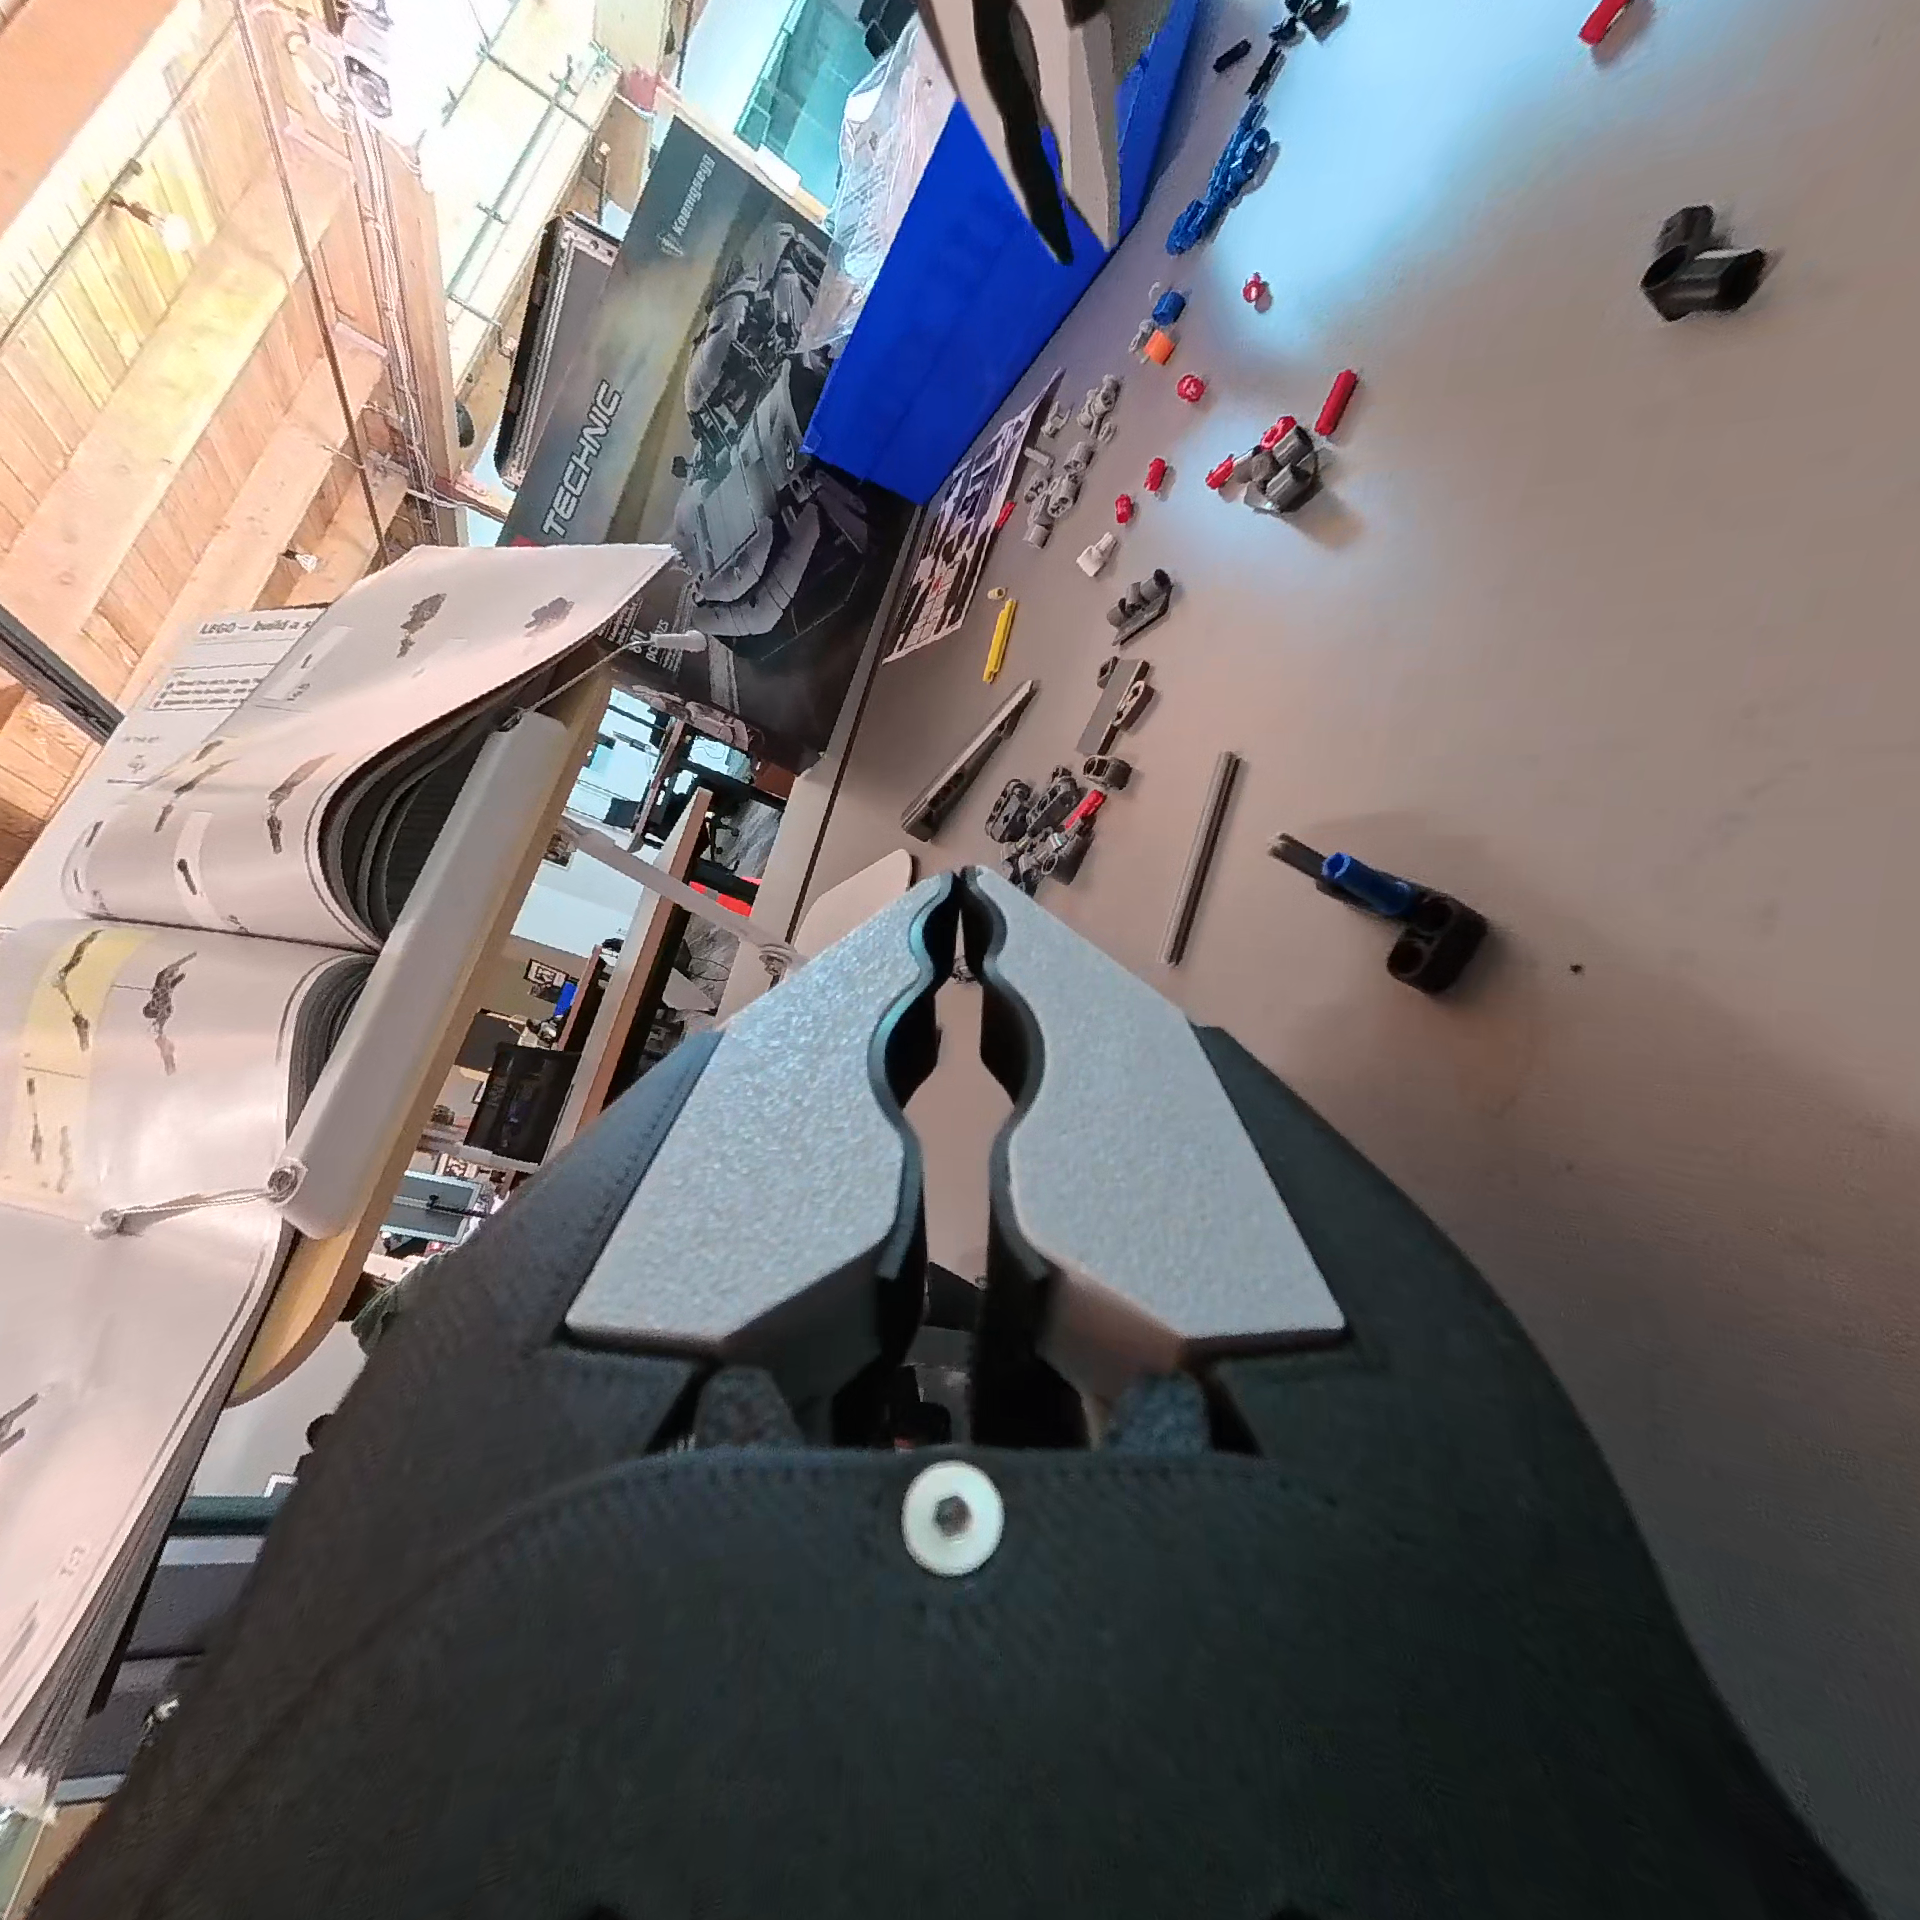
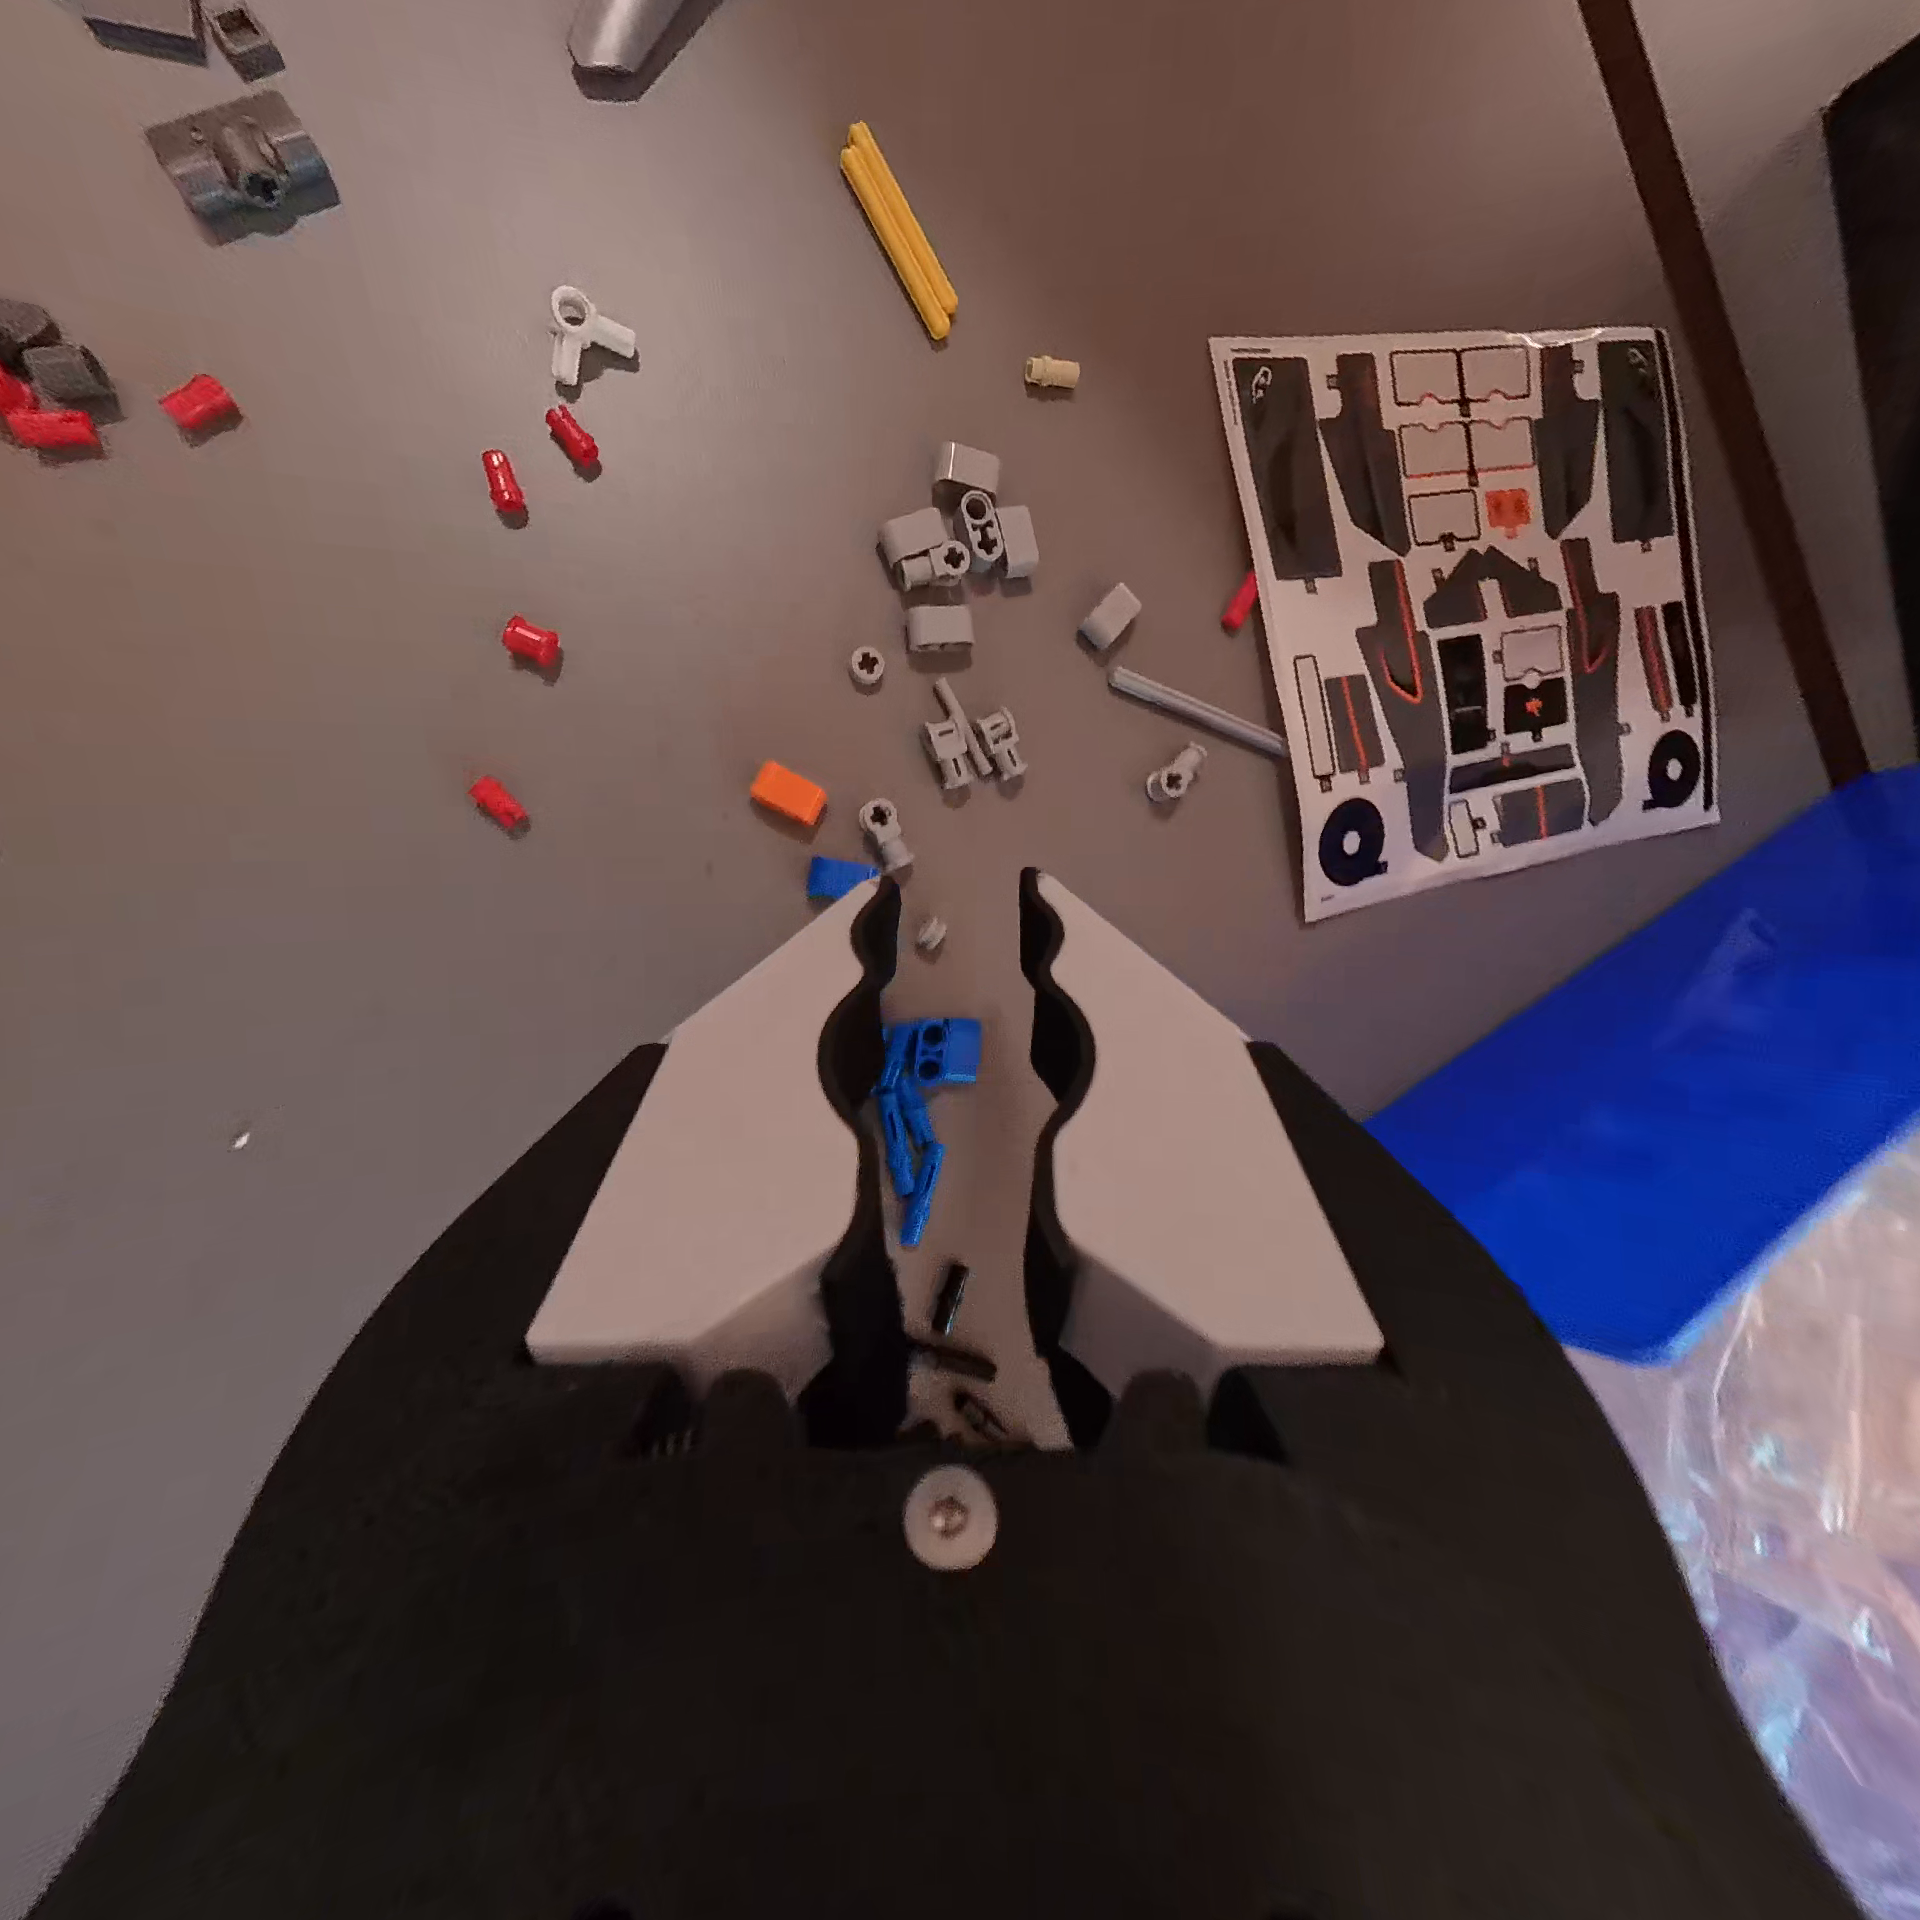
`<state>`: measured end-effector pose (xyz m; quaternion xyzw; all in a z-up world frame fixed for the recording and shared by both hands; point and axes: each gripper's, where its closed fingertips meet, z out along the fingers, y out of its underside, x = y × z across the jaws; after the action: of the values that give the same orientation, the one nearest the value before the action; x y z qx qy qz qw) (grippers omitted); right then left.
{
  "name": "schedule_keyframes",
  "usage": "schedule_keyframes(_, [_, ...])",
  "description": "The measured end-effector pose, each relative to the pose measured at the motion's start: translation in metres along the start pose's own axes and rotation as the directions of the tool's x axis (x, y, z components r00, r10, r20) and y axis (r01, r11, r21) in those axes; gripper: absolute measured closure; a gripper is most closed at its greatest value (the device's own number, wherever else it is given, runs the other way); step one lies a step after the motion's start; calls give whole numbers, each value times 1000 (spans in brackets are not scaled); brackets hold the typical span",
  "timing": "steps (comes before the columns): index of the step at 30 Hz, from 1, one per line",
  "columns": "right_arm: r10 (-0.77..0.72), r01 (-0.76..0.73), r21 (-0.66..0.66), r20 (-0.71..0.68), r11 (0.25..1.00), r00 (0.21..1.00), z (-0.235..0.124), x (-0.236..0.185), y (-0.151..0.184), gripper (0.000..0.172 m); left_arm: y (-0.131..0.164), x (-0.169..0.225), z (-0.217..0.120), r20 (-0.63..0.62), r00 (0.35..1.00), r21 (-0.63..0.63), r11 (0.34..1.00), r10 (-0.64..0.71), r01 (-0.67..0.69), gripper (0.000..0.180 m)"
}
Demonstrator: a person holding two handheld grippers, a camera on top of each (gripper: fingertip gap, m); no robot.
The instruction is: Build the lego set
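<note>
Where the left wrist view tilts sideways, the grey counter [image 1: 1558,1143] runs up the right half, strewn with small building-toy parts. Nearest the left tool [image 1: 961,878] lies a heap of dark grey connectors with a red pin [image 1: 1049,821]; beside it a long grey axle [image 1: 1203,857], then a black angle connector carrying a blue pin [image 1: 1392,909]. A dark grey beam [image 1: 971,758] and a yellow axle [image 1: 1000,636] lie farther off. An open instruction booklet [image 1: 208,831] stands on a holder at left, with a dark toy box [image 1: 727,416] and a blue bin [image 1: 977,312] behind. Left tool: tips meet, nothing seen between them, raised off the counter. The right tool [image 1: 1039,125] shows at the top edge.

Right wrist view, looking down: right tool [image 2: 956,883] part open, pads apart, gripping nothing. A tiny grey bush [image 2: 931,932] lies on the counter [image 2: 312,987] between the tips, touching neither pad. Blue pins and a blue connector [image 2: 925,1091] lie farther back between the fingers, near the left finger; contact cannot be told. Just ahead: grey axle connector [image 2: 883,831], blue tile [image 2: 836,875], orange tile [image 2: 788,792]. Beyond: grey connectors [image 2: 956,540], red pins [image 2: 530,639], yellow axle [image 2: 899,229]. Sticker sheet [image 2: 1475,613] lies right; blue bin [image 2: 1662,1091] with a clear plastic bag [image 2: 1818,1507] lower right.
</note>
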<state>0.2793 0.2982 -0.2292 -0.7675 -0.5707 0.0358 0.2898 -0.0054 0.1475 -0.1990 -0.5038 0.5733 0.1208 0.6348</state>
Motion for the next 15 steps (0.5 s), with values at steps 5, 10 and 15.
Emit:
schedule_keyframes(5, [-8, 8, -9, -20, 1000, 1000, 9, 14, -5, 152, 0, 0, 0, -4, 1000, 3, 1000, -10, 10, 180])
schedule_keyframes(10, [10, -10, 8, -11, 1000, 1000, 16, 26, -14, 152, -1, 1, 0, -13, 1000, 9, 1000, -21, 21, 180])
schedule_keyframes(15, [-21, 20, -22, -19, 1000, 1000, 28, 38, -23, 152, -1, 1, 1, -13, 1000, 9, 1000, -19, 19, 180])
